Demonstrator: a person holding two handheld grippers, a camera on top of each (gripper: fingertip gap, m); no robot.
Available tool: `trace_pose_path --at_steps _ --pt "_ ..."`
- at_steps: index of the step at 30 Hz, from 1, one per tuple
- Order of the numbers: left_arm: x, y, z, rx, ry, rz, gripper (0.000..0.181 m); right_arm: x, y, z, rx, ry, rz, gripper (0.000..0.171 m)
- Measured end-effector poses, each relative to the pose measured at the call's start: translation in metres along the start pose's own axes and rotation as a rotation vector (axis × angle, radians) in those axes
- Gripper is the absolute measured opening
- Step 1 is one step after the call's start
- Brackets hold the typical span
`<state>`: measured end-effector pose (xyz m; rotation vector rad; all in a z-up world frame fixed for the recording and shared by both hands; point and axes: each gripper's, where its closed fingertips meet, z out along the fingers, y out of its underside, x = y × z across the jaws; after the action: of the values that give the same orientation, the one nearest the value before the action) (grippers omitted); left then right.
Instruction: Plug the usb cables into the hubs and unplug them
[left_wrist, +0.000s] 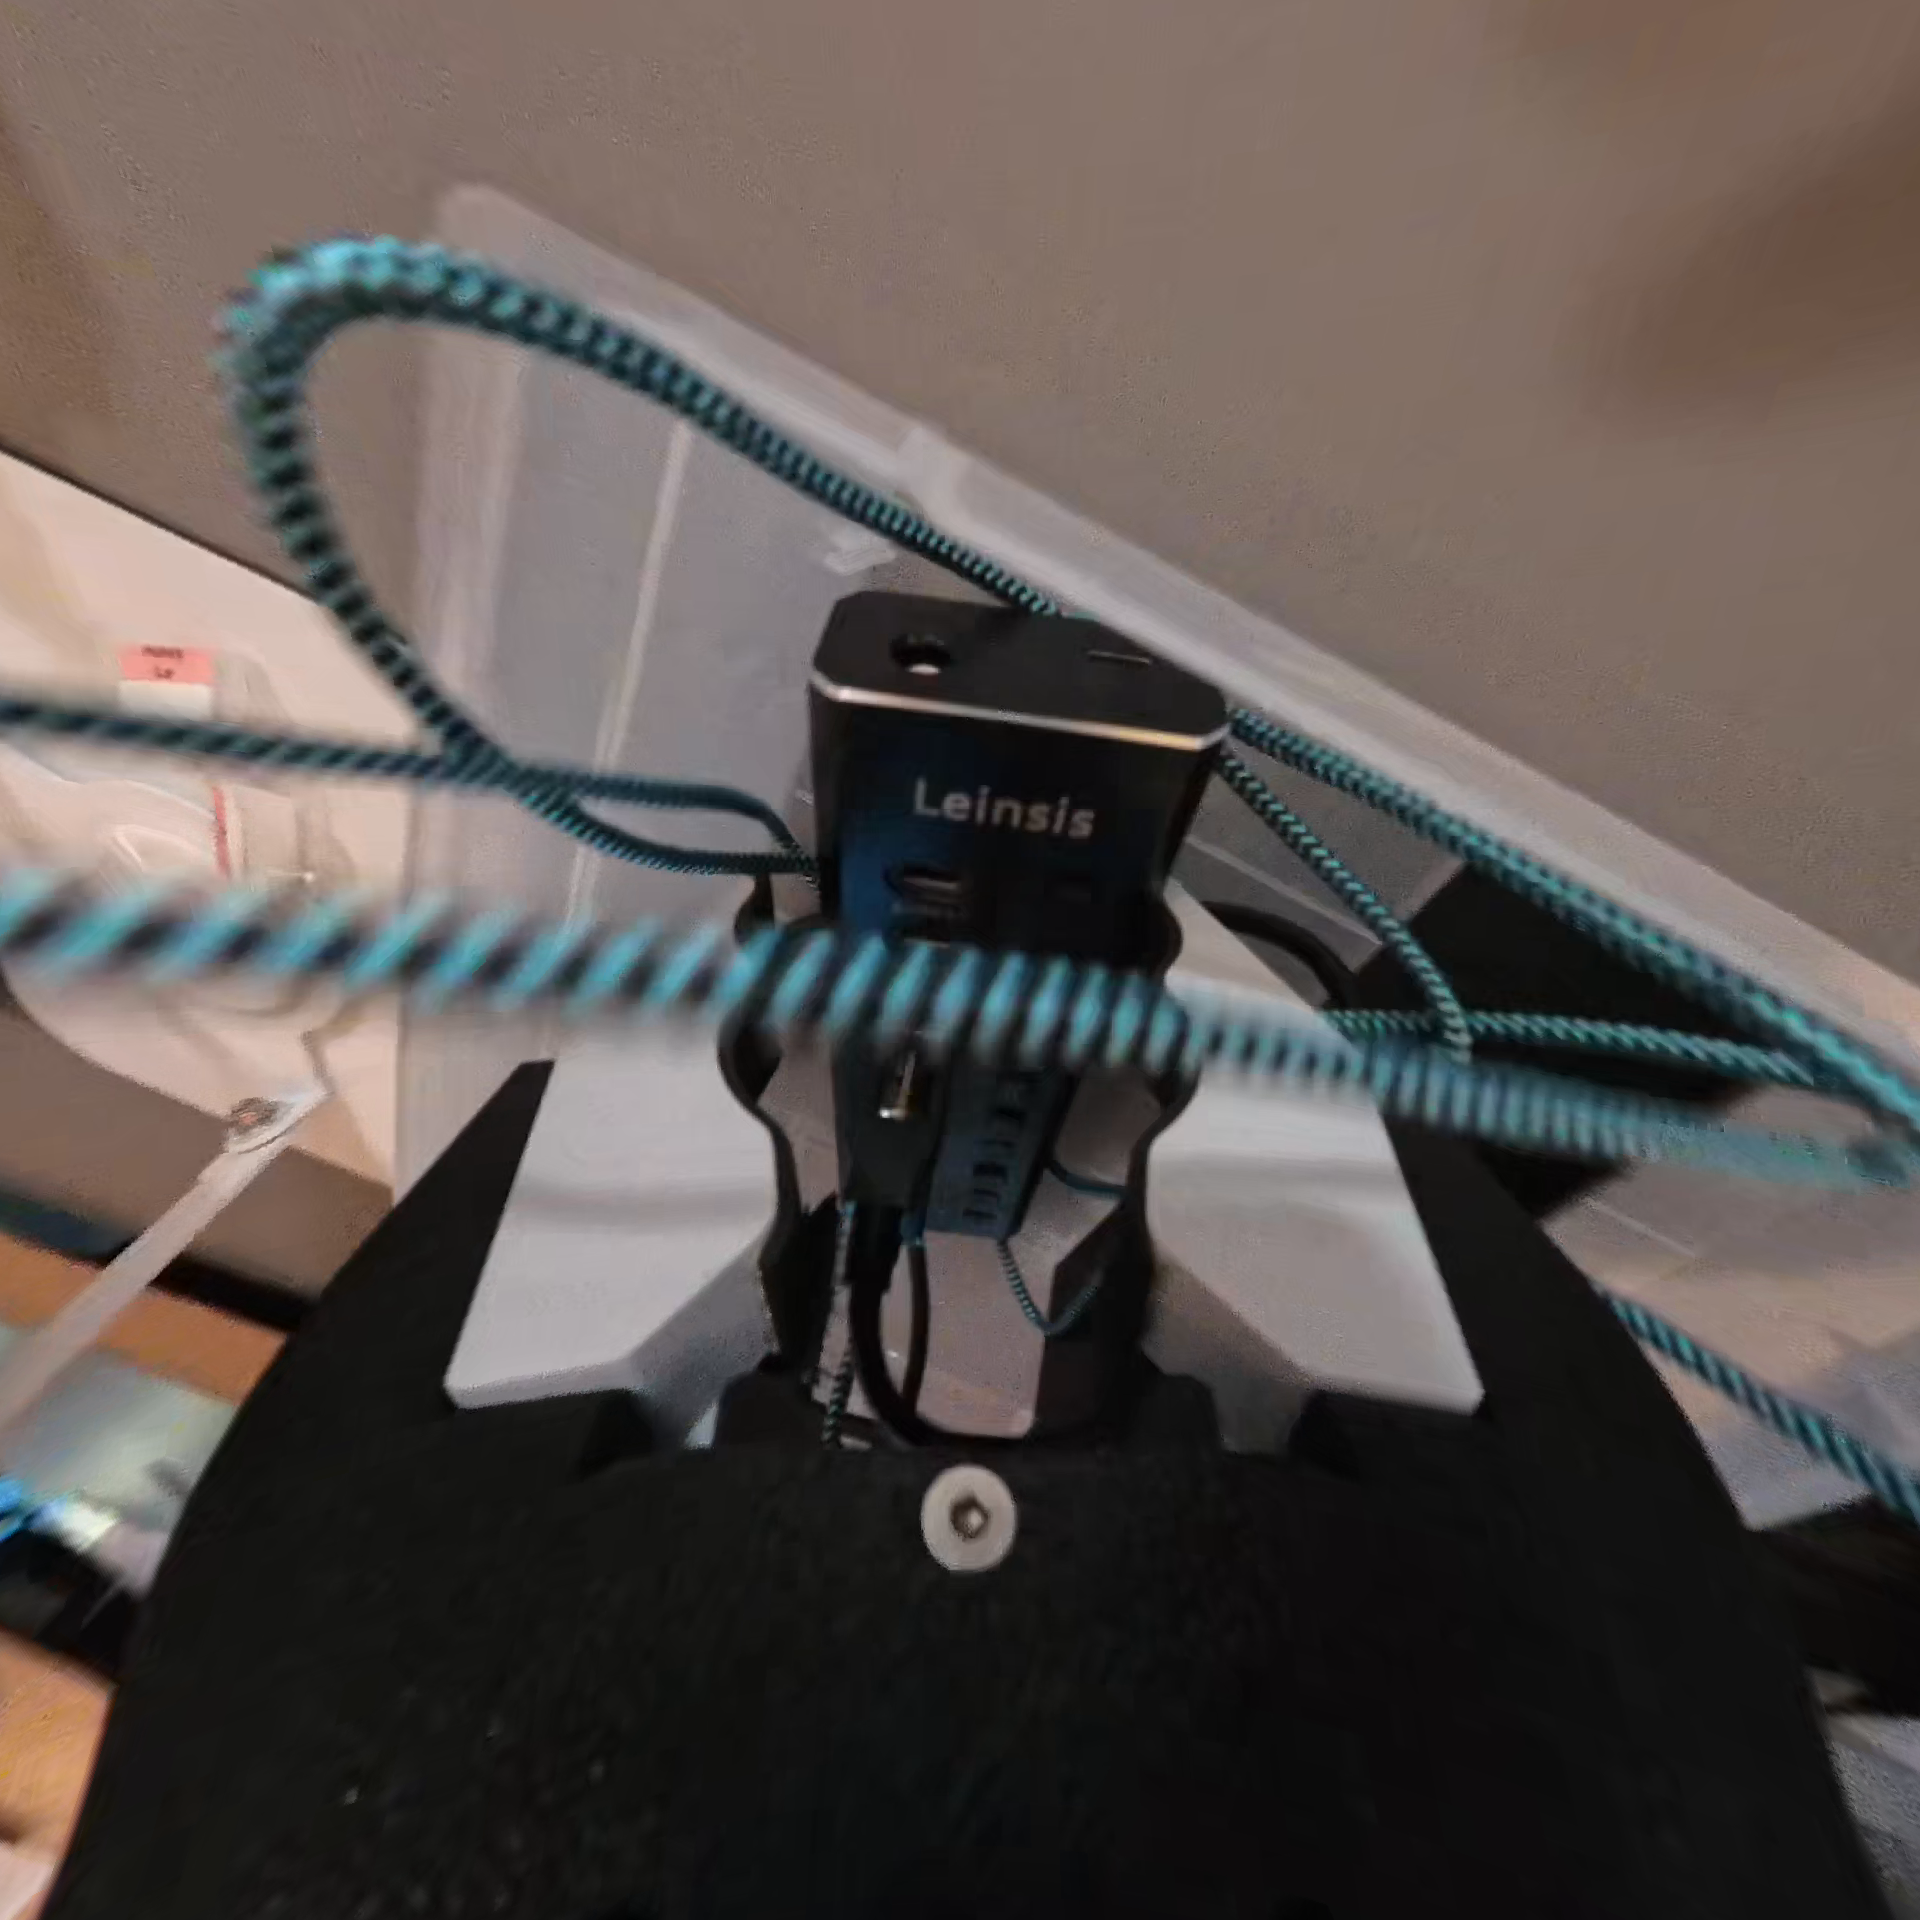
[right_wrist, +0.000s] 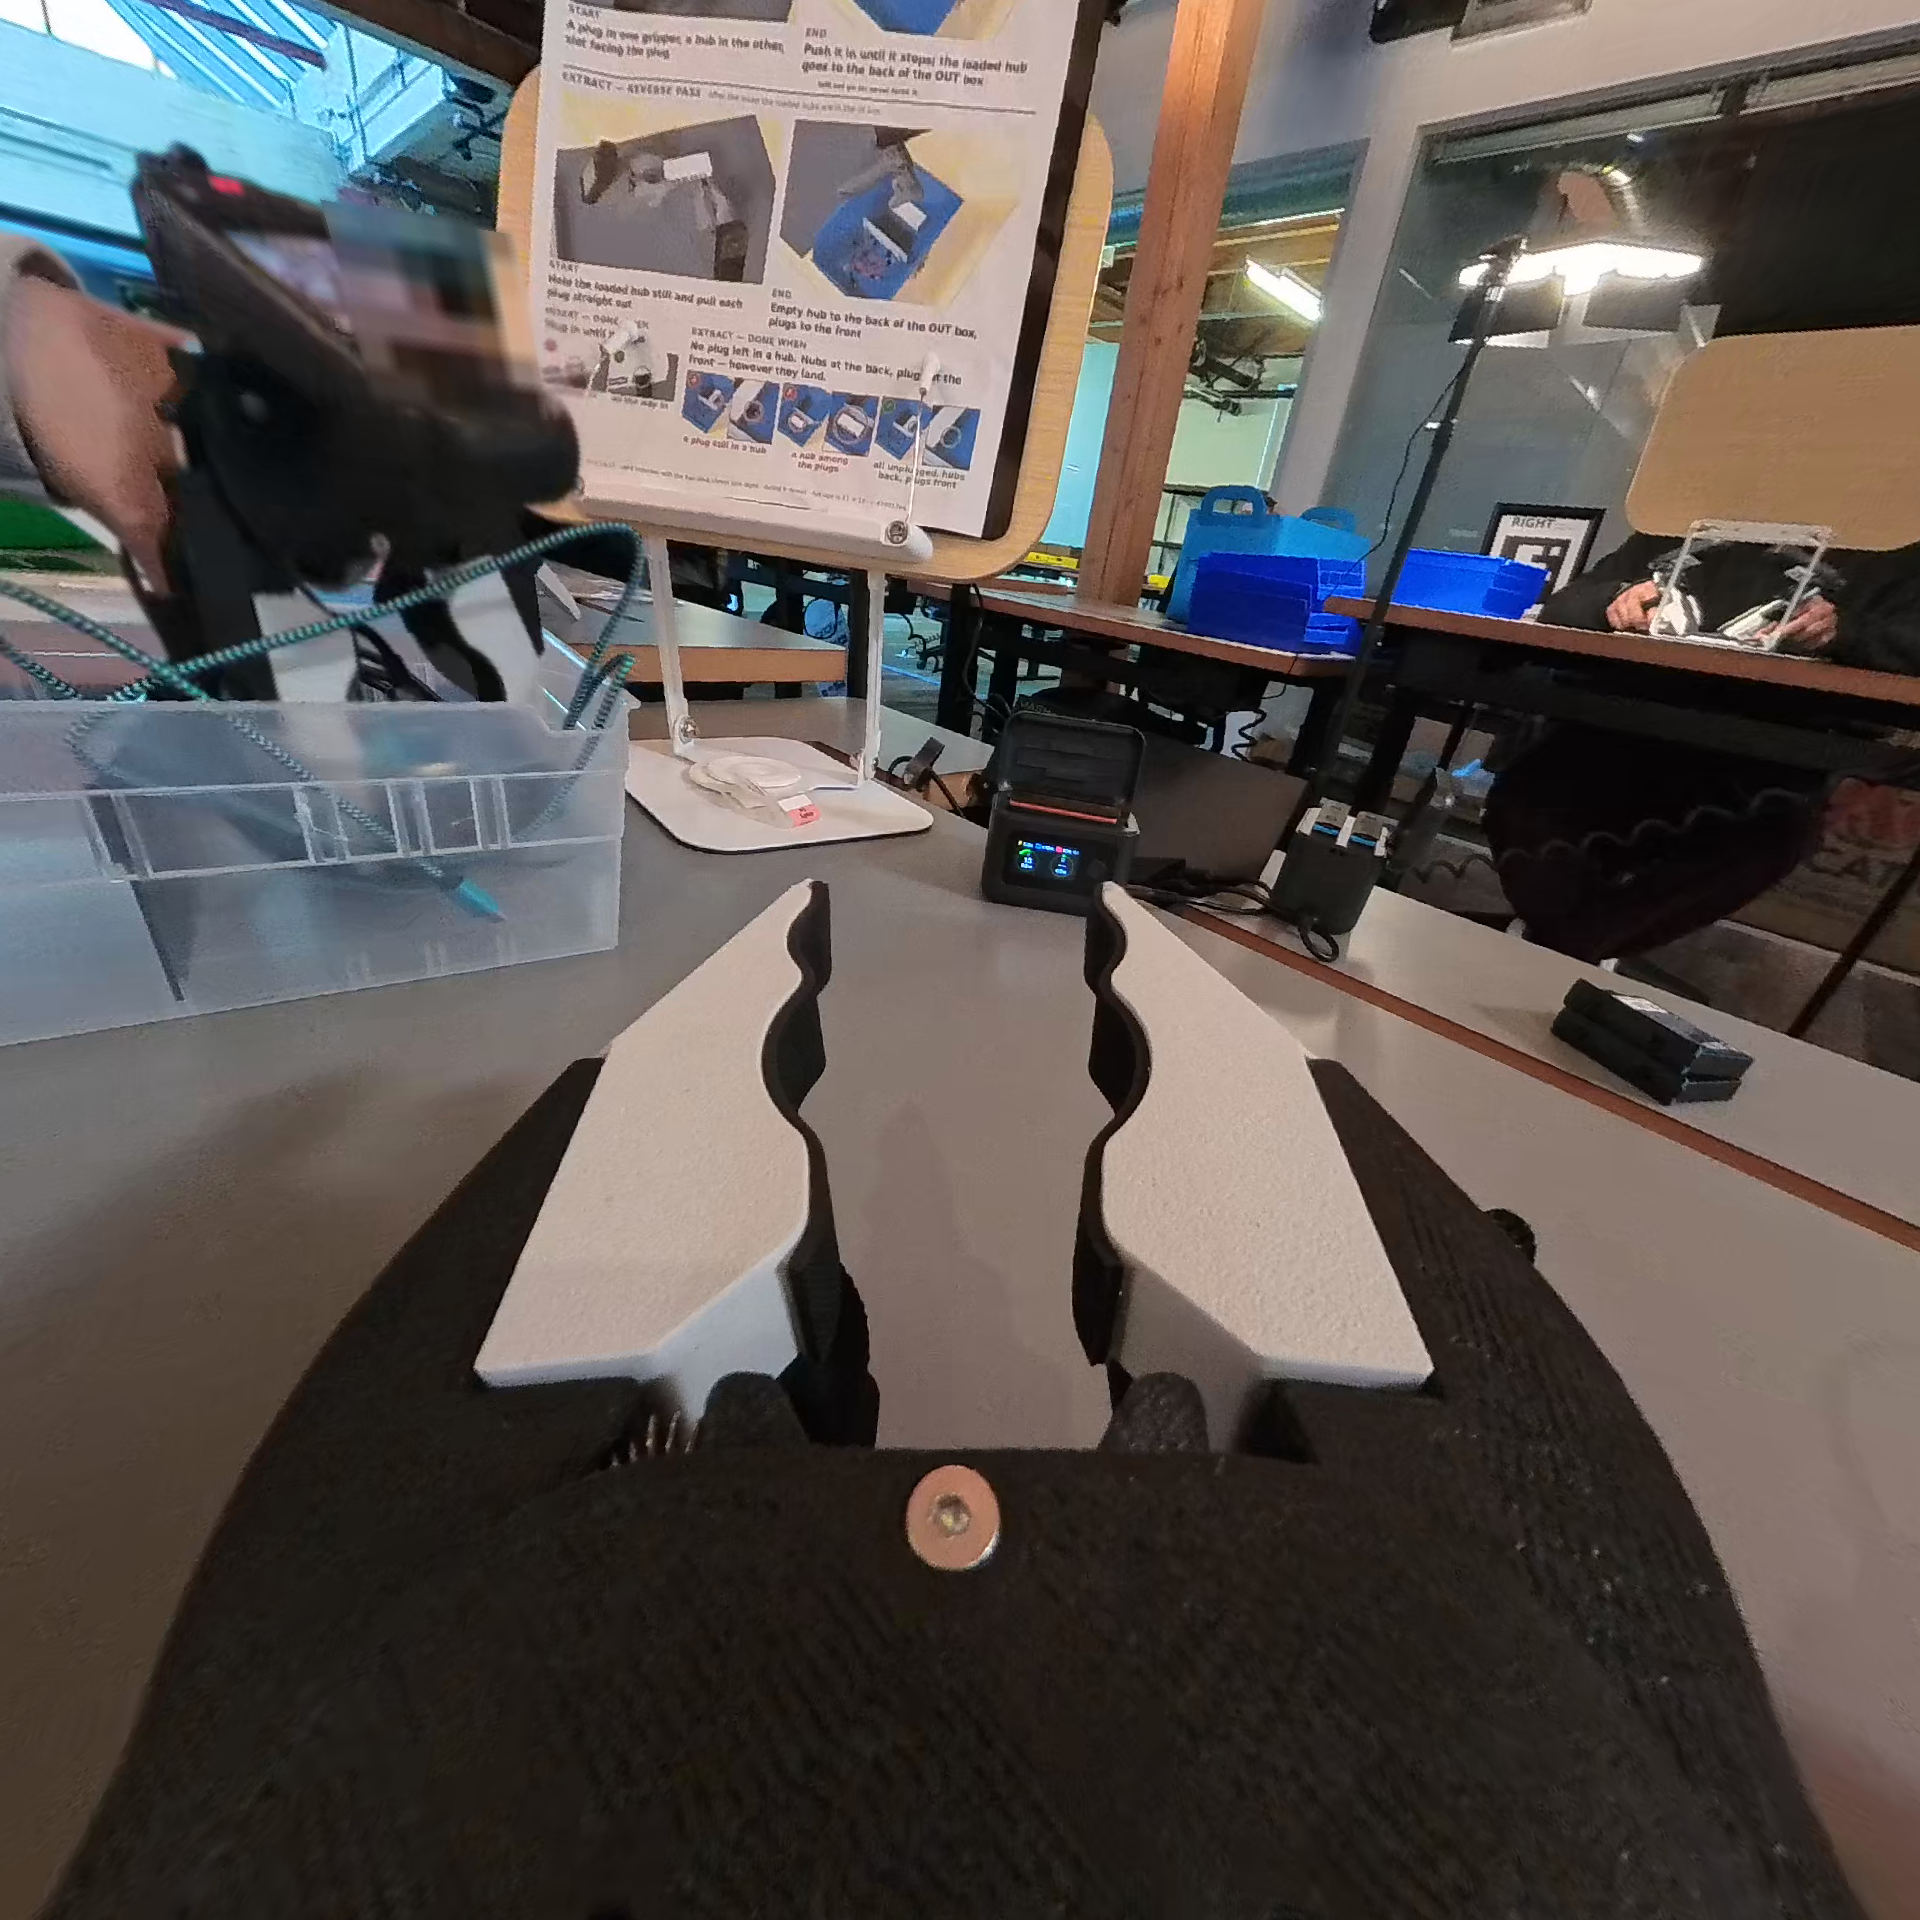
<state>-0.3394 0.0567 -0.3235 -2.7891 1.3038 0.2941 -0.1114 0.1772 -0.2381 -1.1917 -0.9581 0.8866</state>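
Left gripper: clamped on the hub, both fingers pressed against its sides, raised above the bin.
Hub: dark, upright between the fingers, end face turned up; plugs seated on its lower side.
Cables: teal-and-black braid, looped around and behind the hub; one blurred strand across its front, others trailing into the bin.
Bin: clear plastic, divided, on the grey table at left; a teal plug tip inside.
Right gripper: empty, fingers moderately apart, low over the table, well apart from the bin.
Sheet: printed, on a white stand behind the bin.
Charger case: black, lid raised, beyond the right fingers.
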Motion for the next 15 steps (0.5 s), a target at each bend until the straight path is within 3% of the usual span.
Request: trace_pose_path --at_steps 1,4,7,11,15 --pt "0.000 0.001 0.007 -0.033 -0.024 0.013 0.066 0.000 0.000 0.000 0.000 -0.001 0.002 0.048" --pt "-0.002 0.003 0.016 -0.064 -0.065 0.031 0.059 0.000 0.000 0.000 0.003 -0.004 0.004 0.047" --pt "-0.006 0.007 -0.001 -0.020 -0.094 0.006 0.059 0.001 0.000 0.000 0.002 -0.004 0.012 0.047" --pt "-0.023 0.021 -0.058 0.047 -0.255 -0.003 0.059 0.002 0.000 0.000 0.001 0.004 0.018 0.046" --pt "-0.041 0.030 -0.138 0.026 -0.448 0.050 0.058 0.005 0.000 0.000 0.002 0.014 0.024 0.045"
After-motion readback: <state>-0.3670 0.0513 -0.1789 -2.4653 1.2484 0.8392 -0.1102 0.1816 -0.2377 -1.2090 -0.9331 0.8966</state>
